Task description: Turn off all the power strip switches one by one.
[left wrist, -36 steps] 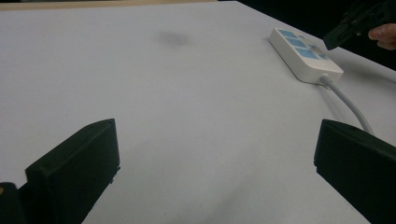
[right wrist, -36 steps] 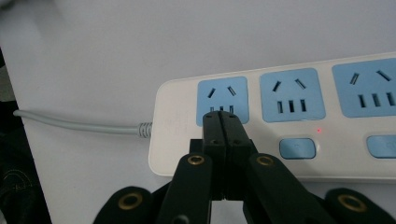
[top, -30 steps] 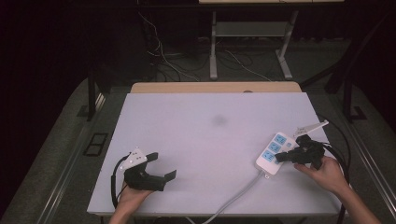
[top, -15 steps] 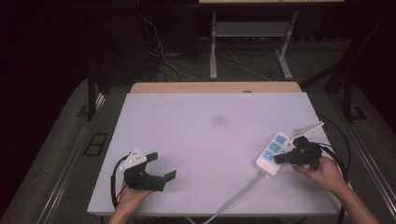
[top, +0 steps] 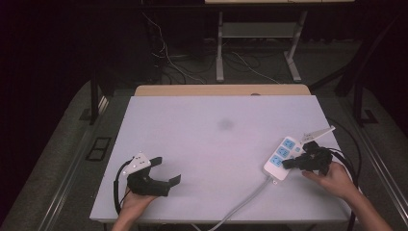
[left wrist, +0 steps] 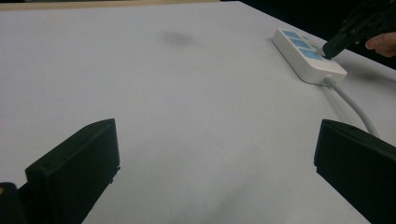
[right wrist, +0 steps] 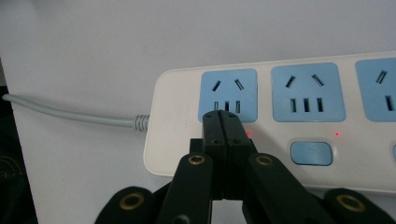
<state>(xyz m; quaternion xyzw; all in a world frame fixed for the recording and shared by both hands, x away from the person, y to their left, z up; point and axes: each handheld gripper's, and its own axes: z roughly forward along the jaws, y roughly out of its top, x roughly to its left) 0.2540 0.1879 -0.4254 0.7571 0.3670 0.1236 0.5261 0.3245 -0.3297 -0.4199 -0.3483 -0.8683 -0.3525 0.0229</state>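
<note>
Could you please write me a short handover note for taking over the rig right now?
Right tool: jaws shut, empty, tips on the power strip at the switch row below the socket nearest its cable.
Left tool: open, empty, resting on the table.
Strip lies near the table's right edge; red lights glow by the switches.
Done: right tool at the strip.
Left: probably the switch press; not confirmed.

Dim, dark surround; soft close-ups

A wide, pale lavender-white rectangular bench (top: 216,144) with one faint dark smudge (top: 225,124); a white plastic power strip with blue sockets (top: 280,159) lies near its right edge; its grey cable (top: 240,204) trails off the front.
</note>
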